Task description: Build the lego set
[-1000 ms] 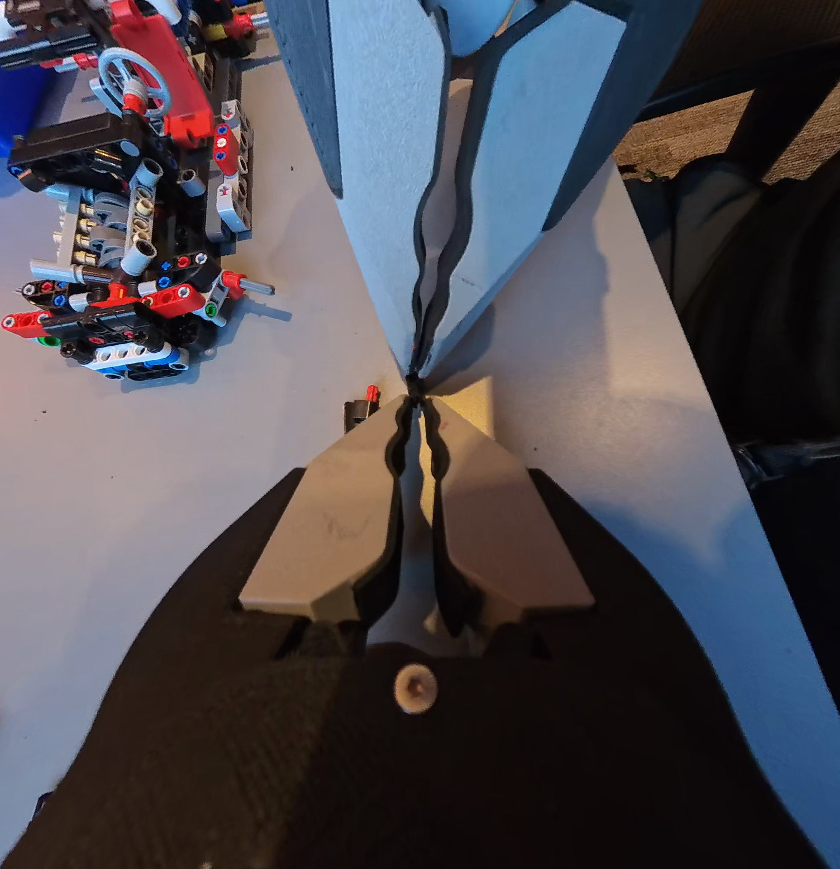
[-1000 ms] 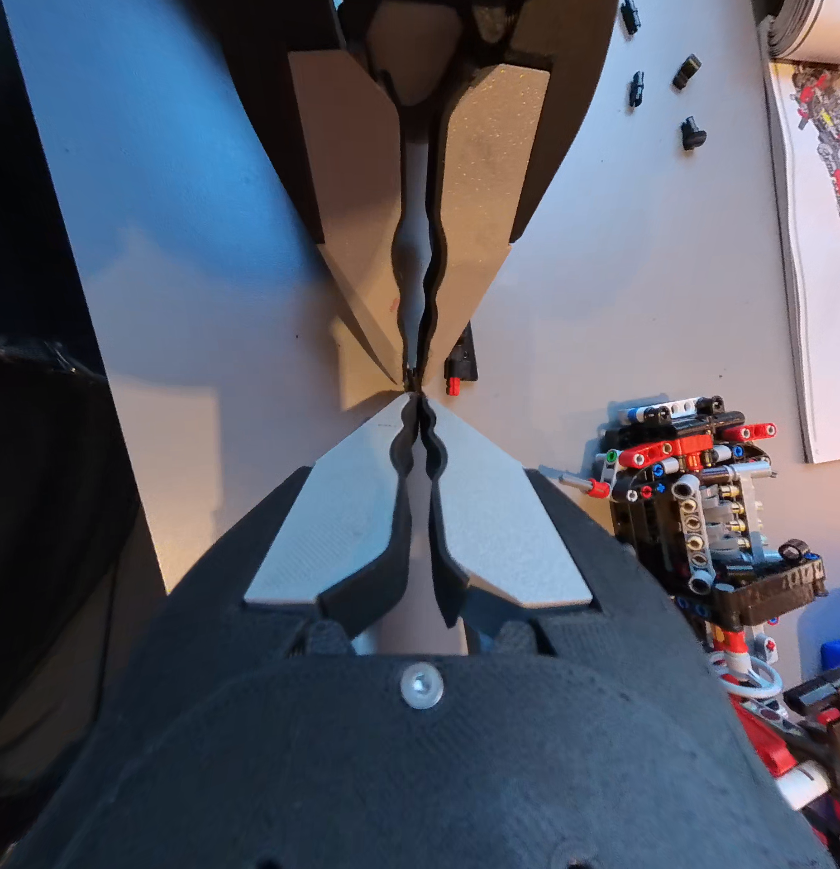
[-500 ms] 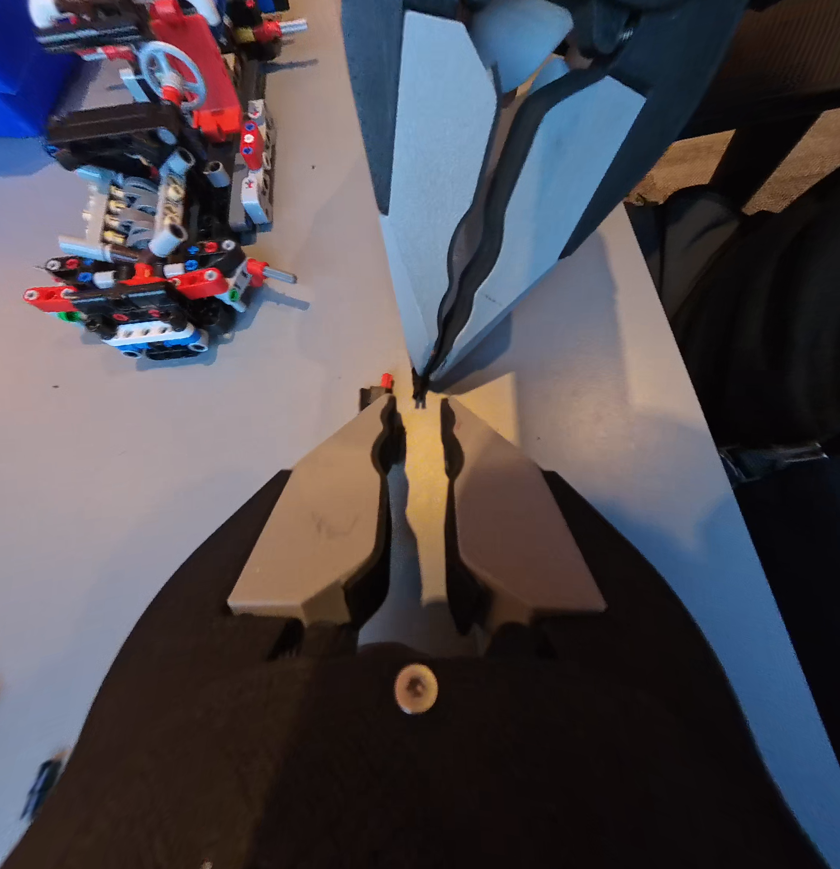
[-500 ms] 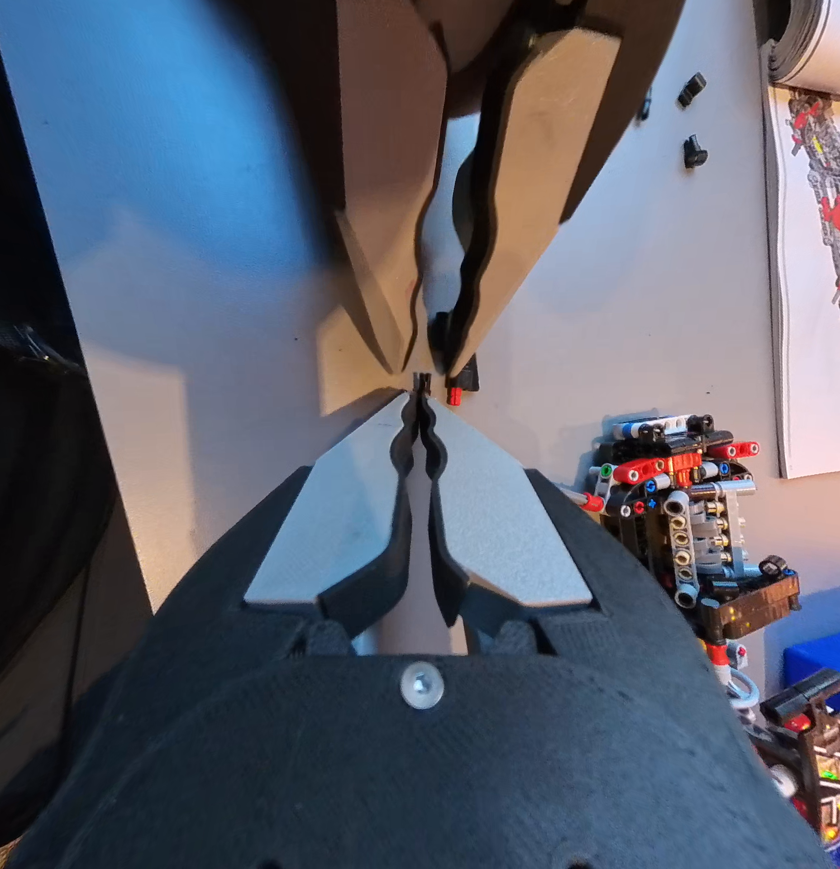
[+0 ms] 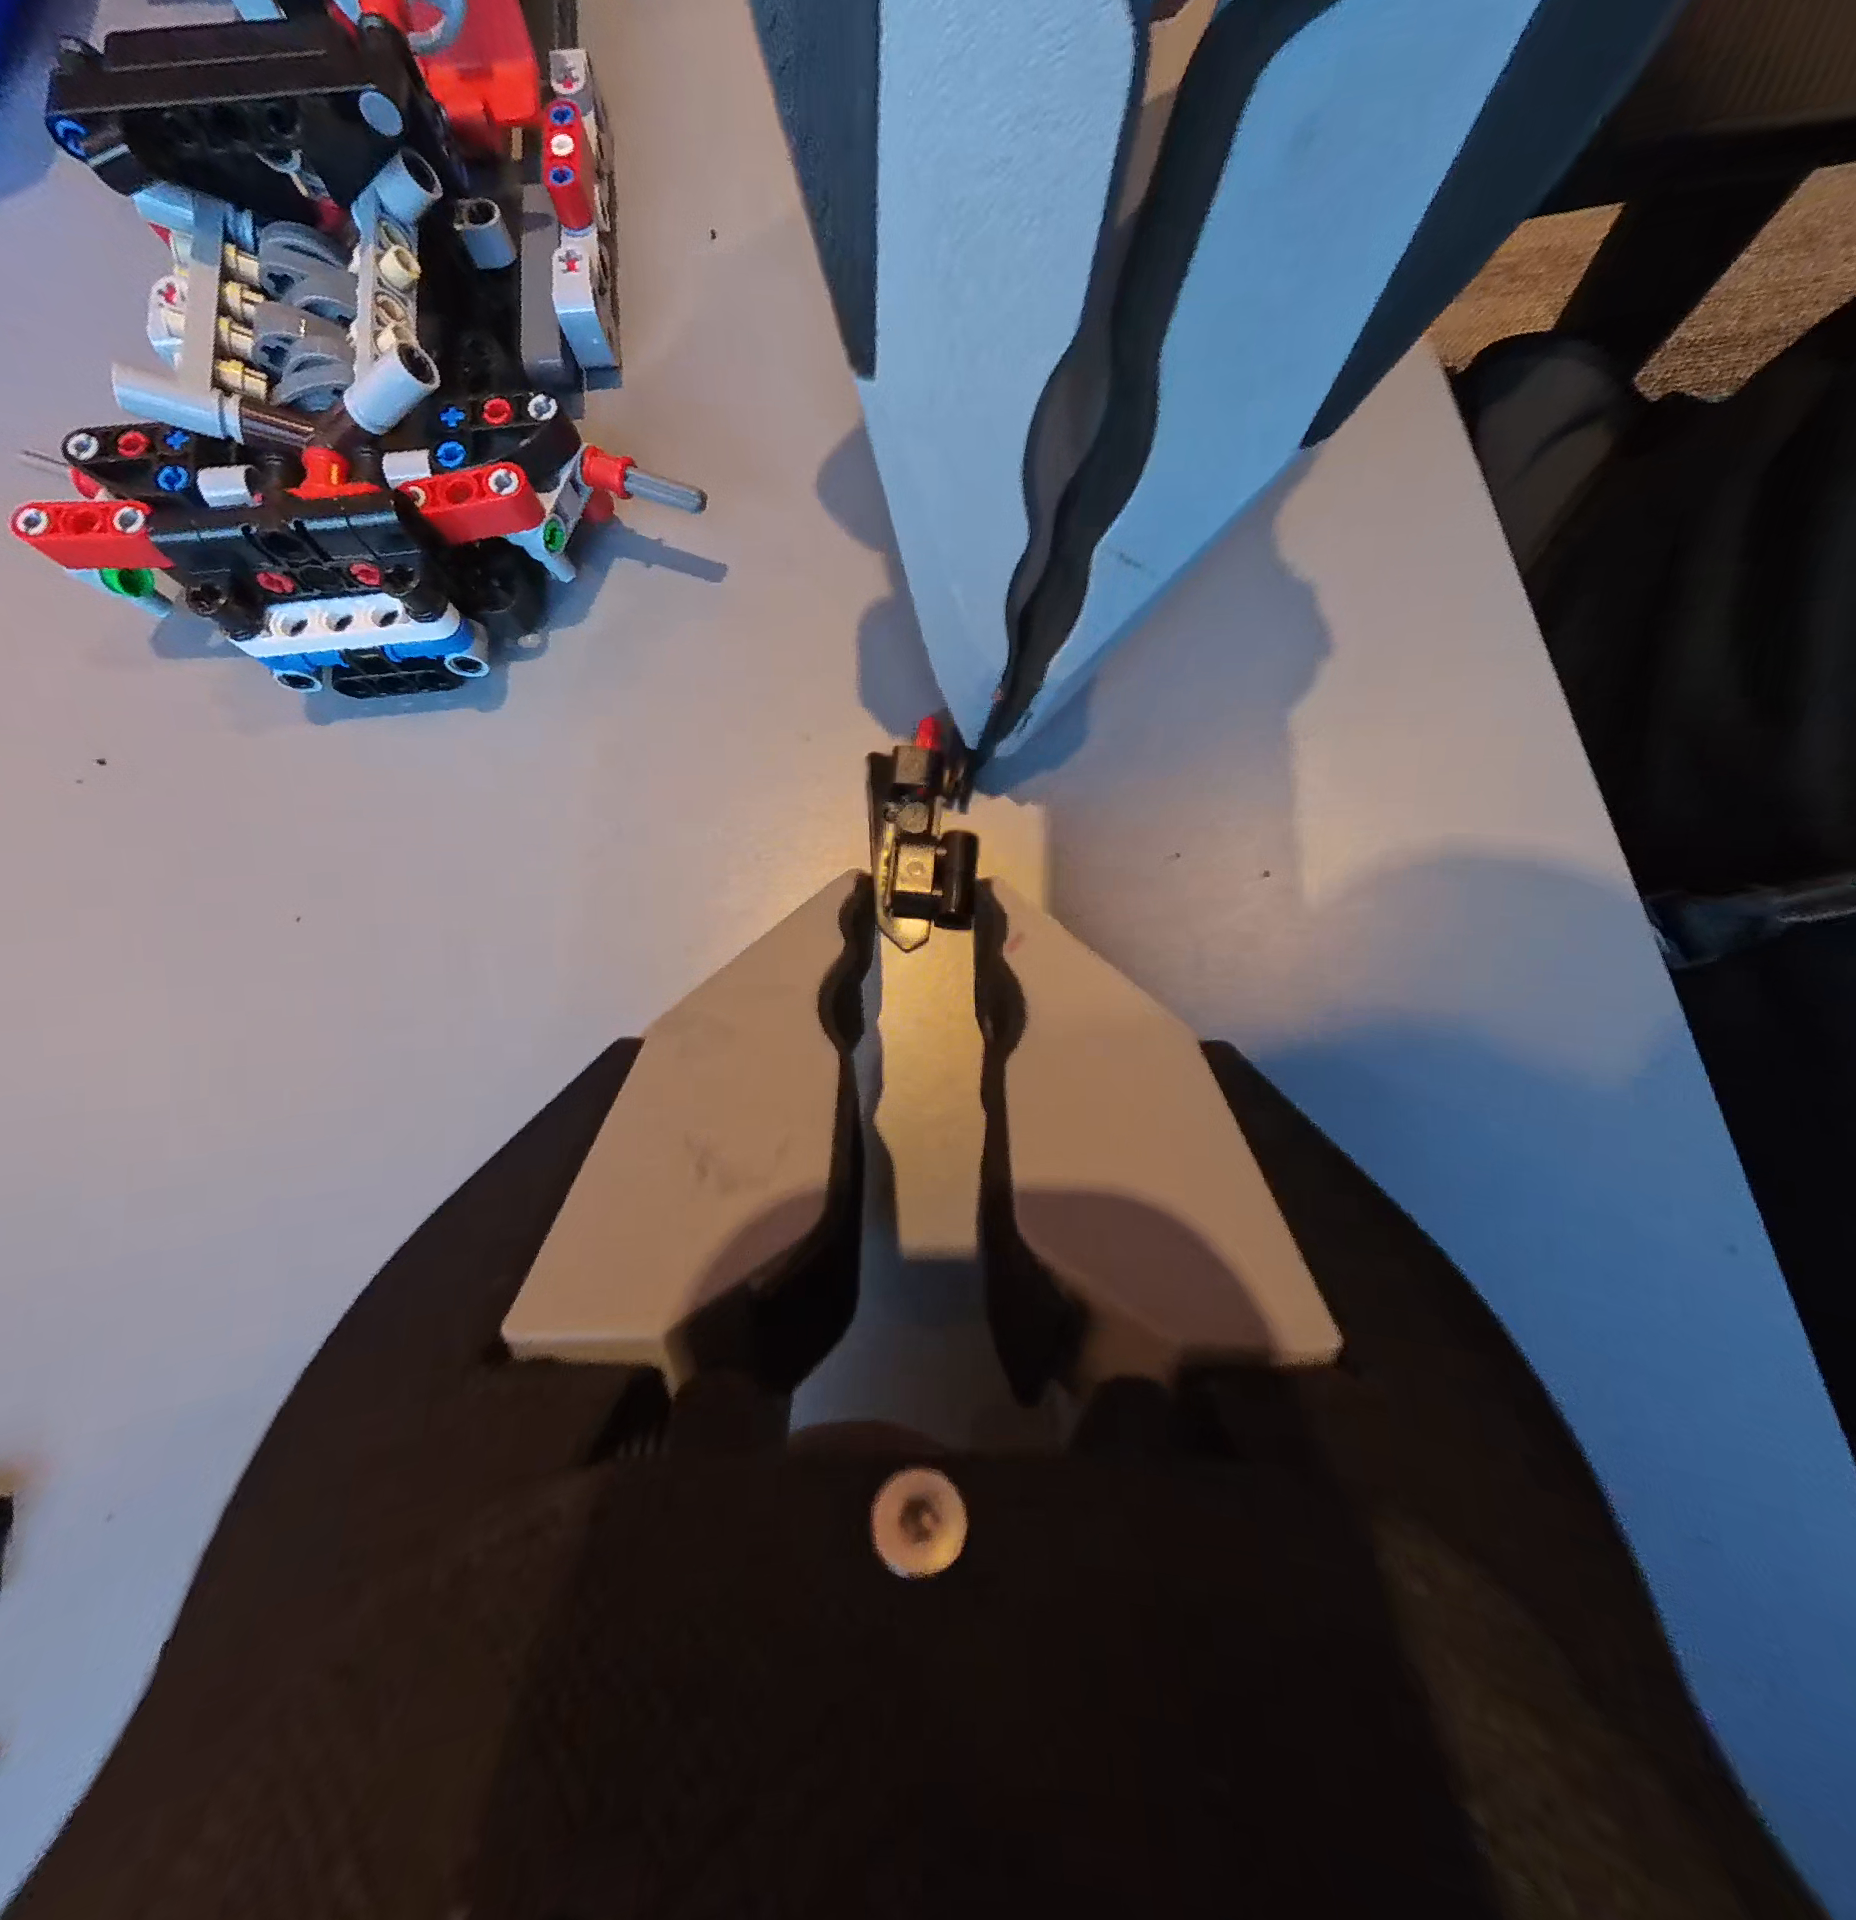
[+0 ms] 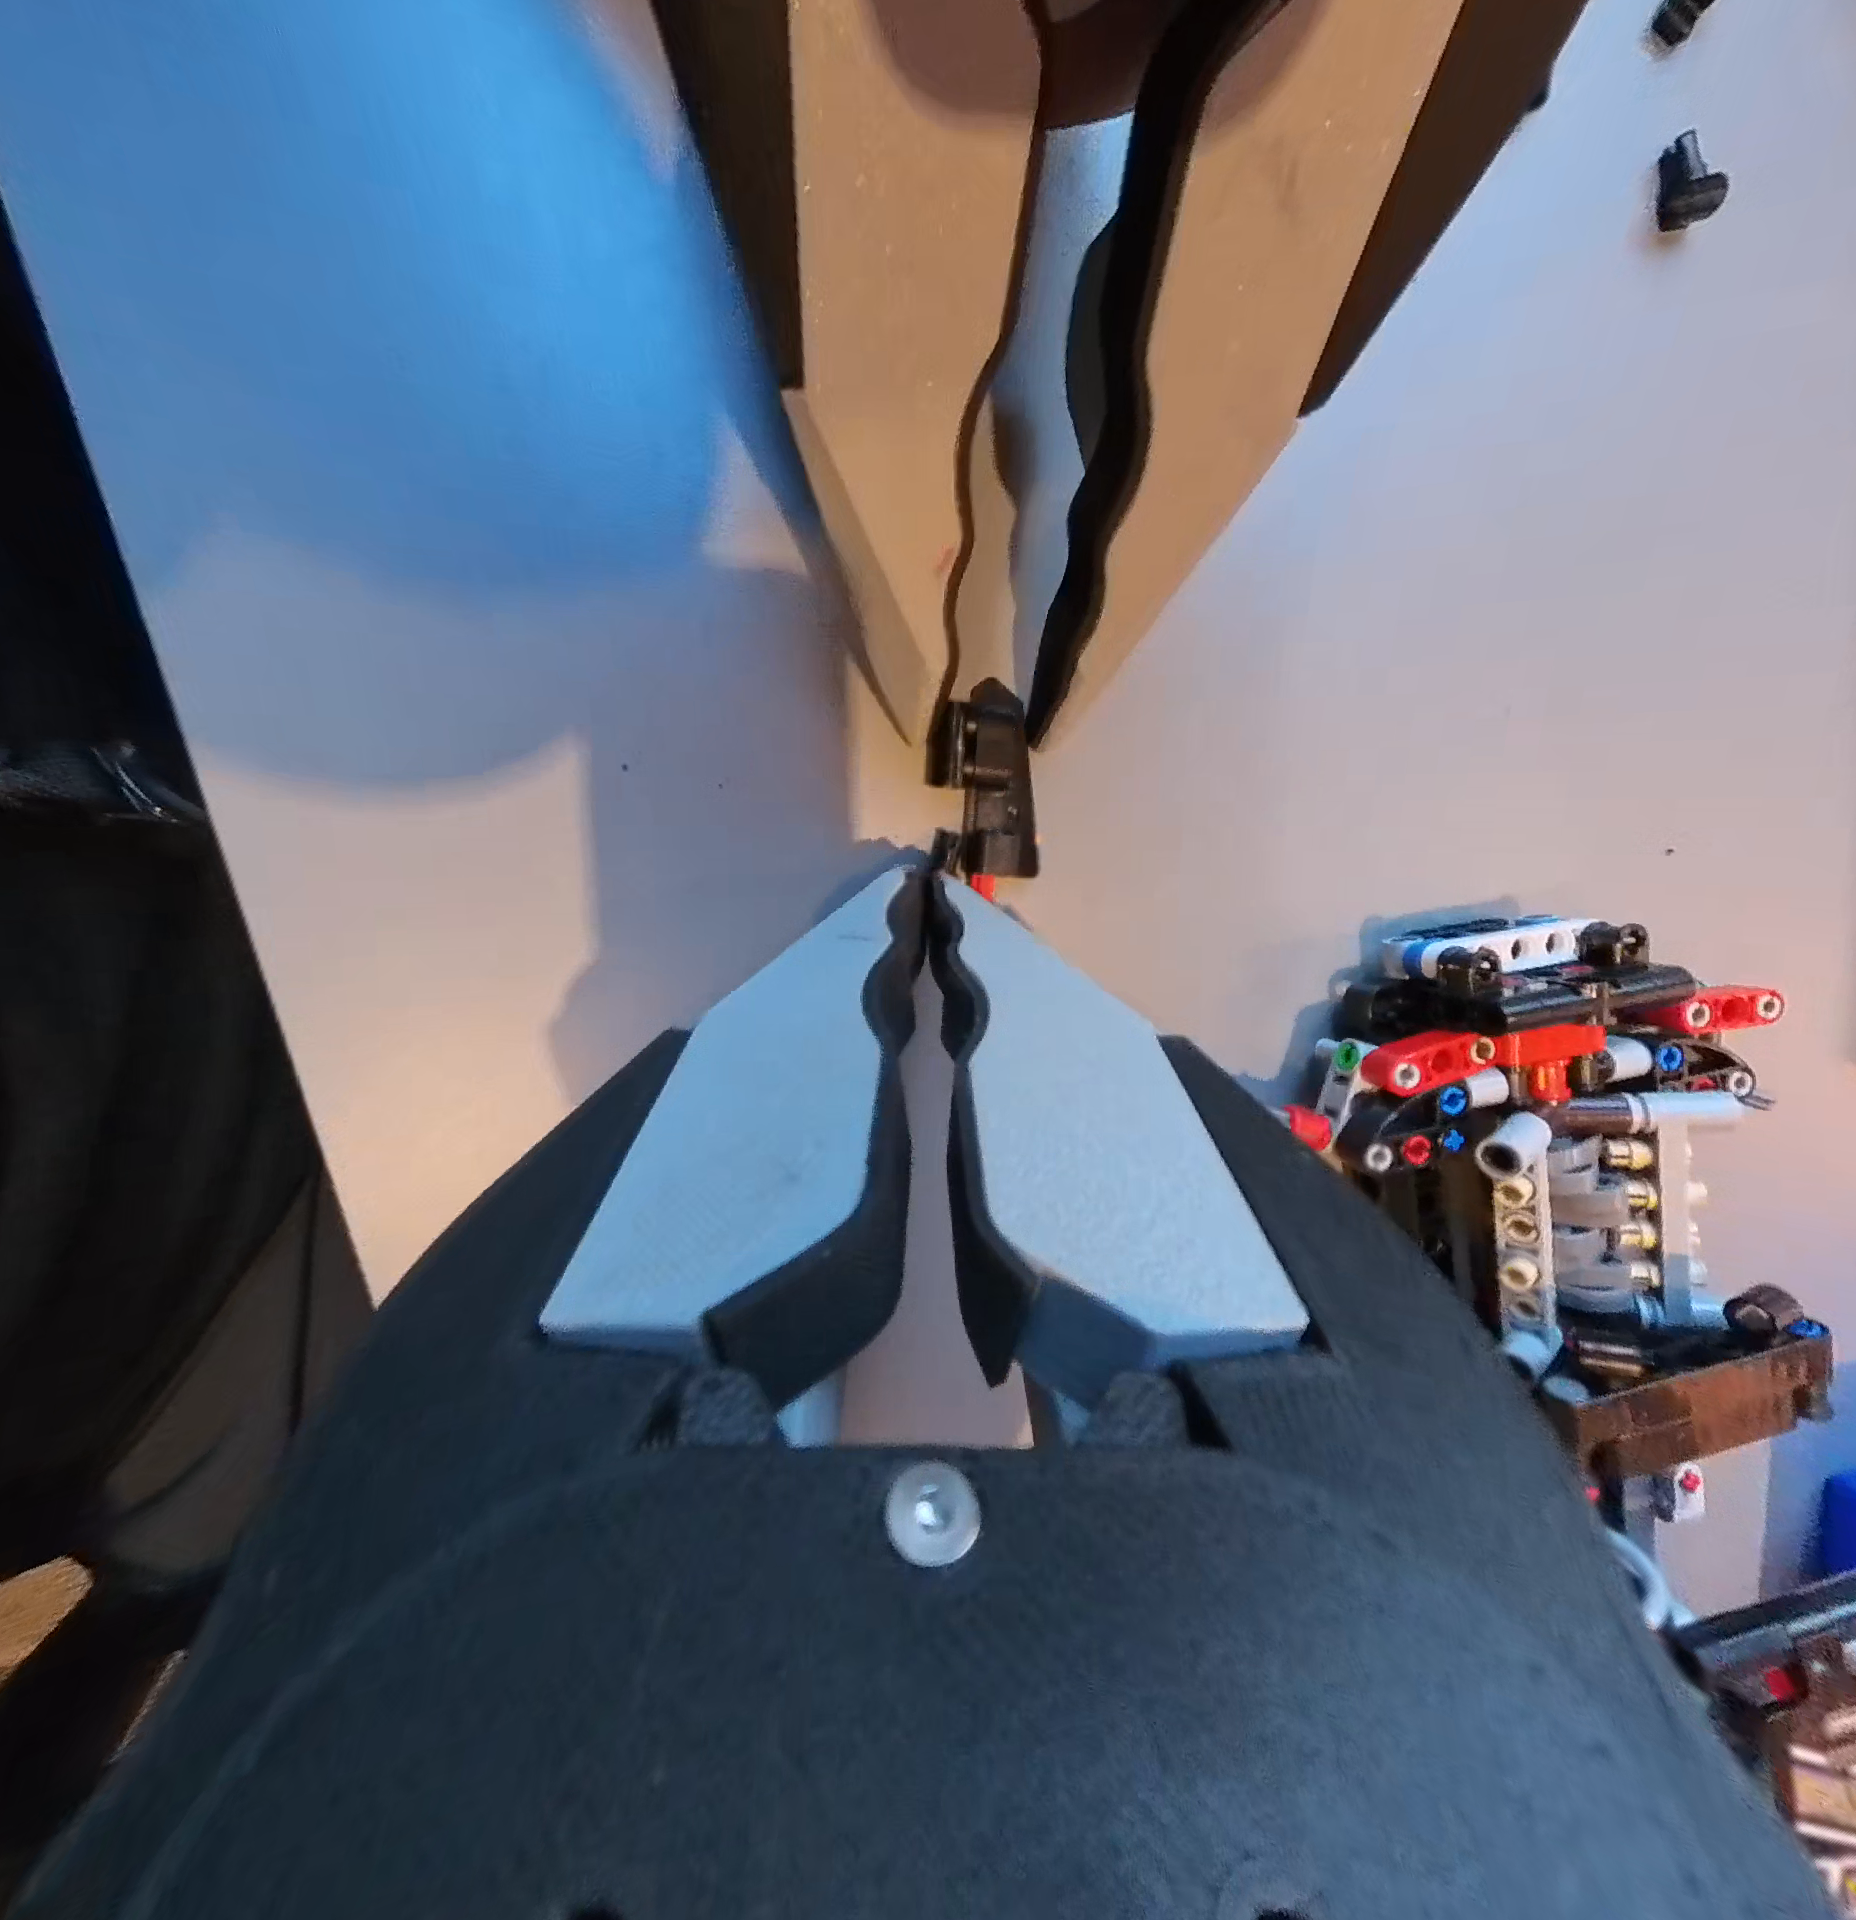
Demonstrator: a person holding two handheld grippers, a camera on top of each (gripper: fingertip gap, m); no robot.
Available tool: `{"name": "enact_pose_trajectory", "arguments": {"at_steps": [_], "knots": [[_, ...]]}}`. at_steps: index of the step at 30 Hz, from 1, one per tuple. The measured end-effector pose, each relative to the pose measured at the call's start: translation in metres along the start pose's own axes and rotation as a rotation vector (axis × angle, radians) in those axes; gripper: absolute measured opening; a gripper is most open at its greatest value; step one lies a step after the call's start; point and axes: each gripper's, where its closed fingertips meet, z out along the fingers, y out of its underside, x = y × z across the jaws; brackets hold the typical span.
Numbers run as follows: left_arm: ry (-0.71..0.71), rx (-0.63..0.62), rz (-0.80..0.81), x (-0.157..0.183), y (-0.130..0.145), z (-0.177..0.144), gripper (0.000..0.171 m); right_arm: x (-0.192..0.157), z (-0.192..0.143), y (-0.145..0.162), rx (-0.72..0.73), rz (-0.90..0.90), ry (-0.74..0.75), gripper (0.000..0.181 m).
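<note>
Black piece: the small black lego piece, red pin at its far end, sits between your two tool tips on the grey table.
Left gripper: parted, its fingertips flanking the piece's near end.
Right gripper: clenched, seemingly on a tiny black pin beside the piece.
Model: your half-built model stands well apart.

Pale grey table, blue and warm orange light, dark floor beyond its edge

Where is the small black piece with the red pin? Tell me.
In the left wrist view, the small black piece lies on the table between both grippers' tips, right of the model.
</note>
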Motion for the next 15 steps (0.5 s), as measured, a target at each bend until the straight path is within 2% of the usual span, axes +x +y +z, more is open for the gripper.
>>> {"name": "enact_pose_trajectory", "arguments": {"at_steps": [1,15], "knots": [[0.002,0.006,-0.003,0.0005,-0.0007,0.0008,0.015,0.0002,0.0003,-0.0005,0.0,0.002,-0.011,0.0],[-0.013,0.025,-0.012,-0.001,-0.0044,0.0041,0.015,-0.0022,-0.0006,-0.0009,0.038,-0.013,-0.054,0.0]]}}
